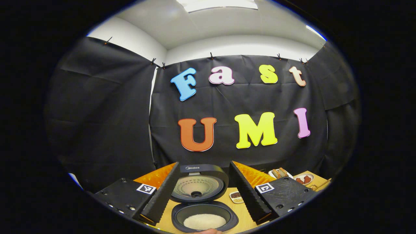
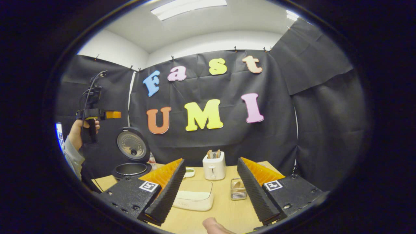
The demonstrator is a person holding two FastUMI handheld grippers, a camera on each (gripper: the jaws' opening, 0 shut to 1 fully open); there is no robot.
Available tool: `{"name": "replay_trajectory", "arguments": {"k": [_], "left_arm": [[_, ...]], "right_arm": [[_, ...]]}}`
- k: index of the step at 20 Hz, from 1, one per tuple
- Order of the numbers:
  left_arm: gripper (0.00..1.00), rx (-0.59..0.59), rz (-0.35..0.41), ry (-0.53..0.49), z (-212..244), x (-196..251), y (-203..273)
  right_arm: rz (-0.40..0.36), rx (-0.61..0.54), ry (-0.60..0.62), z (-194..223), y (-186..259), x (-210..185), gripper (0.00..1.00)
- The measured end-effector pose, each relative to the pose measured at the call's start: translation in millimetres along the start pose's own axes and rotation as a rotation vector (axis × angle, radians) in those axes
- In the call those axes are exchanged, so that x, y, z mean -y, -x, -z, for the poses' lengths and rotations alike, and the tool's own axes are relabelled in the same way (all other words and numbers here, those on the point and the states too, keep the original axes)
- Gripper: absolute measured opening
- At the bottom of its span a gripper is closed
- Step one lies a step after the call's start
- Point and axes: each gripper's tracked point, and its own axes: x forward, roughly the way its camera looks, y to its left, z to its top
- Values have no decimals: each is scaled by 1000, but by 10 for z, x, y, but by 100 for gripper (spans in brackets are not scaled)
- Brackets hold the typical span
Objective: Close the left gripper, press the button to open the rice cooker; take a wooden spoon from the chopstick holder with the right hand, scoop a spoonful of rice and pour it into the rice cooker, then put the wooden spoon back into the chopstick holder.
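- Rice cooker (image 2: 131, 156): left edge of the bench (image 2: 224, 208), lid up, rice in the pot.
- Left gripper (image 1: 204, 191): tongs spread, empty.
- Chopstick holder (image 2: 238, 189): mid-bench.
- Right gripper (image 2: 208, 185): tongs spread, empty.
- Judged step: returning or fetching the wooden spoon; unclear.

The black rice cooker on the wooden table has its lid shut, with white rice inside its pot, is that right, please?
Not quite: the black rice cooker has its lid raised, not shut, as the left gripper view shows. White rice does lie in its pot.
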Motion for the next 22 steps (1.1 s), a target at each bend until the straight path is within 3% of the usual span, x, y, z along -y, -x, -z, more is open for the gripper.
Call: {"name": "replay_trajectory", "arguments": {"k": [2,3,6,7,10,13,14,17,18,21,22], "left_arm": [[95,-13,-35,-13,110,-150,-326],[95,-18,-32,6,166,-180,-481],[95,-3,-61,41,214,-338,-866],[95,14,-78,31,207,-418,-992],[96,19,-86,52,273,-527,-1269],[96,23,-115,63,322,-691,-1516],[96,22,-121,68,358,-733,-1569],[100,5,-146,79,452,-831,-1710],[95,-9,-141,82,510,-815,-1729],[94,-68,-131,64,682,-750,-1724],[93,-100,-129,52,756,-745,-1727]], "right_arm": [[-2,-11,3,57,-33,19,96],[0,-13,7,75,-65,35,100],[-22,-28,-3,188,-137,-15,96],[-30,-38,-4,234,-172,-33,100],[-45,-69,19,382,-258,-74,96],[-59,-82,37,479,-324,-116,100],[-62,-86,37,511,-341,-117,96],[-61,-81,-10,538,-382,-116,100],[-62,-76,-20,539,-378,-117,100],[-55,-70,-36,546,-391,-83,100],[-56,-73,-36,557,-376,-86,96]]}}
